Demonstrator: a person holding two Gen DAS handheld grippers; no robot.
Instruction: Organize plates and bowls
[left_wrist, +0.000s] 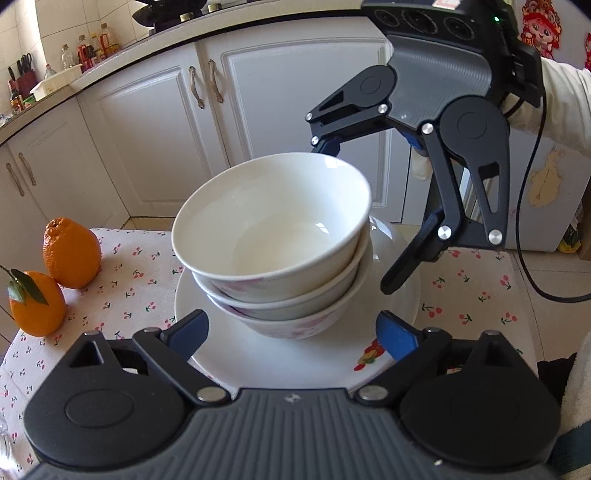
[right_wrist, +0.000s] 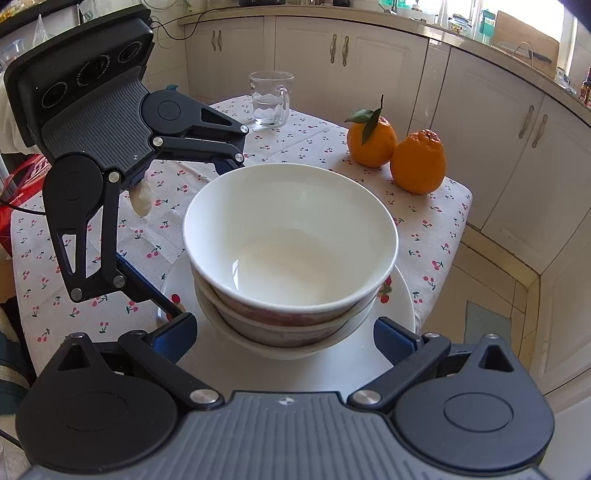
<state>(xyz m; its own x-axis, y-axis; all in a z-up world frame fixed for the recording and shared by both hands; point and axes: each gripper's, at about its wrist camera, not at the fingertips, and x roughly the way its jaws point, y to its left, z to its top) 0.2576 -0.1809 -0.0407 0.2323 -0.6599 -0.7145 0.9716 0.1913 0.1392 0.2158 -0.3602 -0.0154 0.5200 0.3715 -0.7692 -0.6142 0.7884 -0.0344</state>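
Three white bowls sit nested in one stack on a white plate, which rests on the bench under a cherry-print cloth. The stack leans slightly; the top bowl is empty, and a faint pink pattern shows on the outer walls of the lower two.

Left tongs: jaws spread wide, one blue pad on each side of the stack's base, neither touching it. Nothing is gripped. The pad tips are cut short by the tongs' own linkage in the left wrist view.

Right tongs: jaws also wide apart, flanking the lowest bowl from the opposite side, pads clear of it. Nothing is gripped. In the left wrist view one finger of the right tongs drops behind the top bowl's far rim and is hidden there; the other hangs beside the stack over the plate. Contact of the hidden finger with the bowl cannot be told.

Two oranges stand touching each other, well beyond the right tongs and to their right. A glass mug stands at the bench's far edge. The plate's printed fruit motif is mostly covered by the bowls.
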